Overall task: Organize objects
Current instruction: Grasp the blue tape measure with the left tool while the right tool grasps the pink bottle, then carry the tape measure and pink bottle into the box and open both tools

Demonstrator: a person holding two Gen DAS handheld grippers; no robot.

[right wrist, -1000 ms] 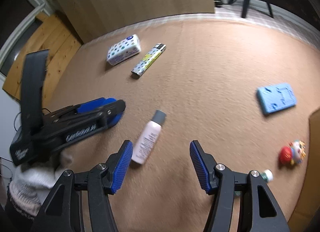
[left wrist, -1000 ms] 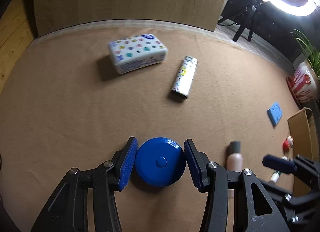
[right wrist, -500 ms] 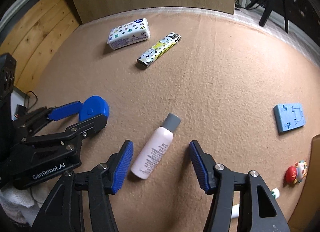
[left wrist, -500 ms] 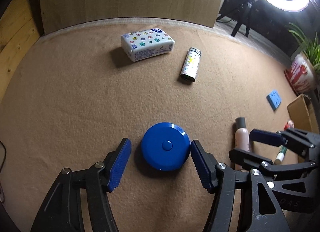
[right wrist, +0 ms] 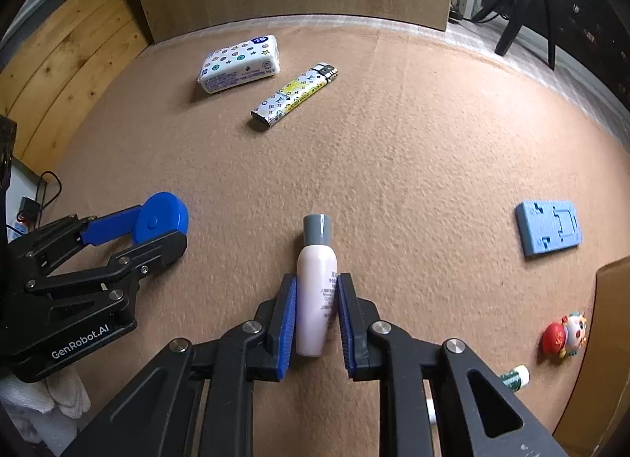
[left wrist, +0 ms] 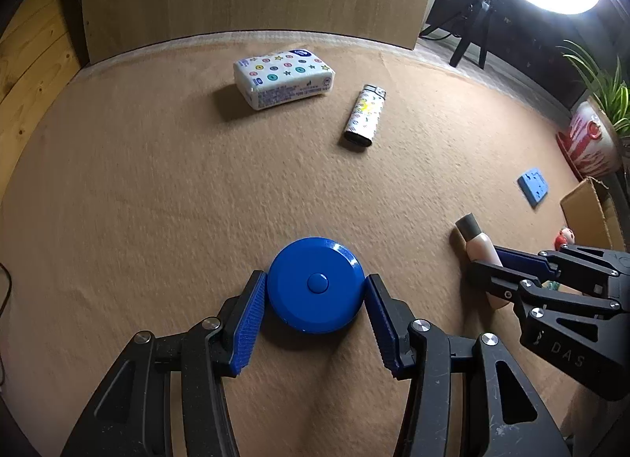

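Since the earlier frame the right tool (right wrist: 314, 313) has drawn its jaws in onto the pink bottle (right wrist: 315, 291); they are closing, both pads against its sides as it lies on the tabletop (right wrist: 393, 165). The left tool (left wrist: 315, 309) is closing too, its 2 pads touching the blue round case (left wrist: 317, 285), which rests near the bottle.

Seen from the right wrist: bottle (right wrist: 315, 287) lying on the bench (right wrist: 393, 165) at centre, cap toward 12 o'clock. Tissue pack (right wrist: 240, 62) and lighter (right wrist: 294, 97) side by side toward 11 o'clock. Round case (right wrist: 165, 215) at 9 o'clock. Flat block (right wrist: 548, 226) at 3 o'clock. Figurine (right wrist: 564, 335) and, possibly, a small tube (right wrist: 515, 377) toward 4 o'clock, beside a cardboard box (right wrist: 606, 339).
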